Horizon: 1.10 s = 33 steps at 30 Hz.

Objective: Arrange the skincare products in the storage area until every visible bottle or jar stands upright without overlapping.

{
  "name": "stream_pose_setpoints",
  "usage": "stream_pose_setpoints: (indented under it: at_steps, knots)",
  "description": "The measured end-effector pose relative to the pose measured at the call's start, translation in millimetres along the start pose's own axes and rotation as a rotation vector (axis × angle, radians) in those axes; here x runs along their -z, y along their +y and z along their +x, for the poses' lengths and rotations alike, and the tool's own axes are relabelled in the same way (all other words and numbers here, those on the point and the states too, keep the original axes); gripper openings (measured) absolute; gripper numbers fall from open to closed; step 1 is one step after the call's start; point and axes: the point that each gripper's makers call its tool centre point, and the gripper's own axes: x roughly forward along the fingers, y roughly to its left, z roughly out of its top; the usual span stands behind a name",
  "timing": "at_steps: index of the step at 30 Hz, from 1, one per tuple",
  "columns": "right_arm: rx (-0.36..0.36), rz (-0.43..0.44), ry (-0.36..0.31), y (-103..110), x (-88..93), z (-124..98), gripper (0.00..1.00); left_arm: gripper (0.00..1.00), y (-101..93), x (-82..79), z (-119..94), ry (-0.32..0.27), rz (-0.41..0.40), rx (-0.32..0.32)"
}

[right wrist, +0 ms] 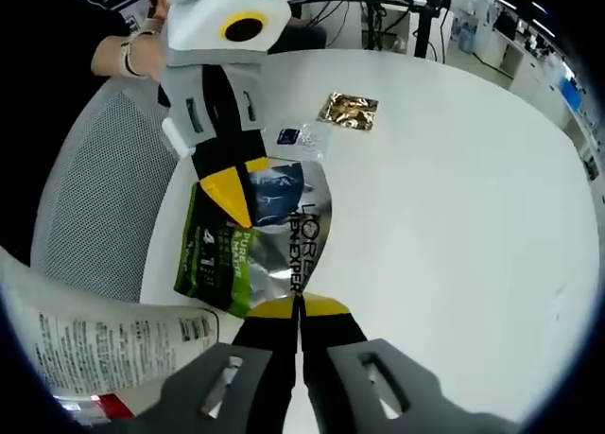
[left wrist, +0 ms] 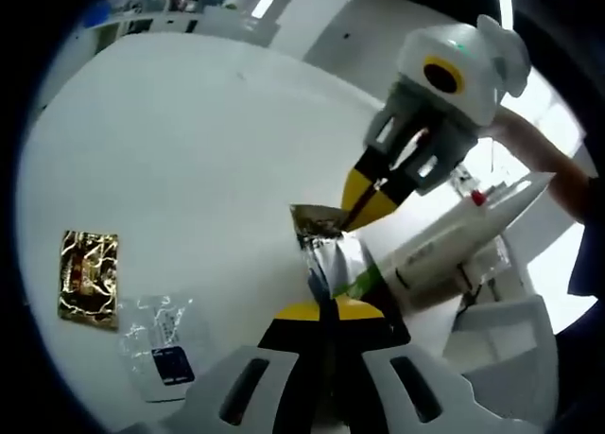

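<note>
While the left gripper (right wrist: 232, 193) and the right gripper (right wrist: 298, 311) are both pinching opposite edges of the silver-green sachet (right wrist: 260, 240), held just above the white bench (right wrist: 454, 188), uneven pulling is risking a tear or slip.

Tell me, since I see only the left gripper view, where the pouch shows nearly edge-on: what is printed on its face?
Observer: In the right gripper view the pouch is silver with a green panel, and its lettering includes MEN EXPERT.
Operator: Is anything standing beside the table on that side?
Observer: Yes, a grey mesh chair sits right against the edge of the white table, next to the pouch.
</note>
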Motion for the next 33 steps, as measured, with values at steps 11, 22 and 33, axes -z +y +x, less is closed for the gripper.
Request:
stream_pose_setpoints:
  at_steps: [11,22,33]
  knots:
    - [-0.058,0.028,0.029,2.6,4.6,10.2,0.01,0.0,2.5,8.5,4.8,0.048,0.052,-0.025]
    - [-0.104,0.033,0.048,12.0,5.7,18.2,0.01,0.0,3.8,17.5,2.4,0.08,0.069,-0.021]
    - [-0.114,0.041,0.063,12.8,6.8,22.5,0.01,0.06,7.4,19.0,-1.4,0.059,0.154,-0.061]
